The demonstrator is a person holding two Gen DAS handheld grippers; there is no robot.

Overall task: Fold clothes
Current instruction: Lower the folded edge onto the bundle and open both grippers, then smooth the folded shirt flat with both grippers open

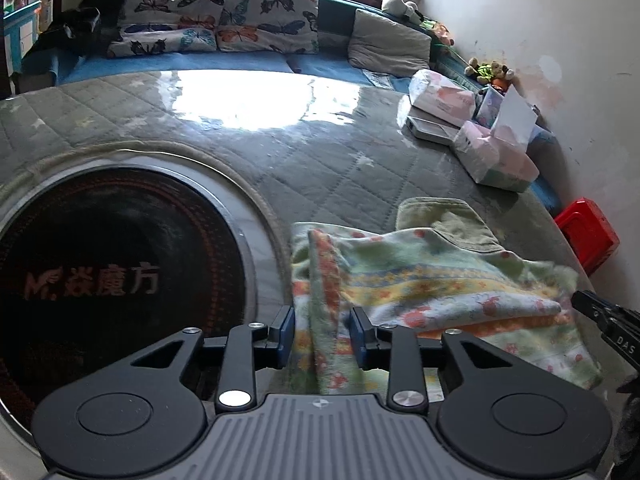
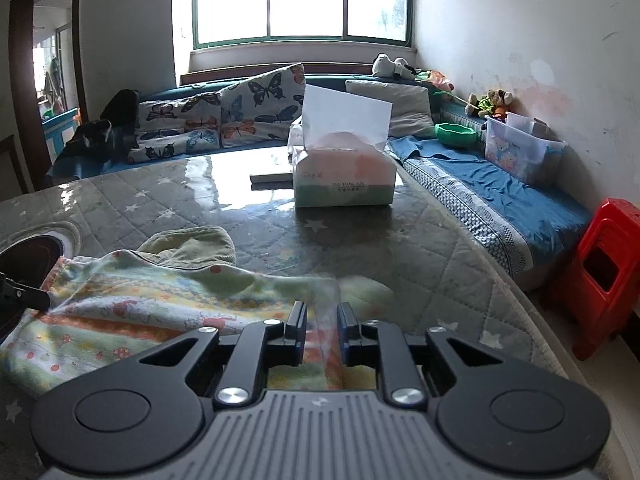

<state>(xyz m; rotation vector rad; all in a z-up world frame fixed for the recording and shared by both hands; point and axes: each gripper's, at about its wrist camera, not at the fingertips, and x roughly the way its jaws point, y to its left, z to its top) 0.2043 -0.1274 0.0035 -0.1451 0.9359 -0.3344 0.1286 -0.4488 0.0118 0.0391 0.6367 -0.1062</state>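
Note:
A fleece garment (image 1: 440,280) with green, yellow and orange flower stripes lies crumpled on the quilted table cover (image 1: 320,160). An olive-green garment (image 1: 440,216) pokes out from under its far edge. My left gripper (image 1: 322,334) is shut on a raised ridge of the patterned garment near its left edge. In the right wrist view my right gripper (image 2: 322,332) pinches a blurred, lifted fold at the right end of the same garment (image 2: 160,304), with the olive piece (image 2: 192,244) behind. Each gripper's tip shows at the edge of the other's view.
A round black heater plate (image 1: 120,272) is set into the table just left of the cloth. Tissue packs (image 1: 496,156) sit at the far right of the table. A sofa with butterfly cushions (image 2: 224,120) runs behind and along the right wall, and a red stool (image 2: 600,268) stands beside the table.

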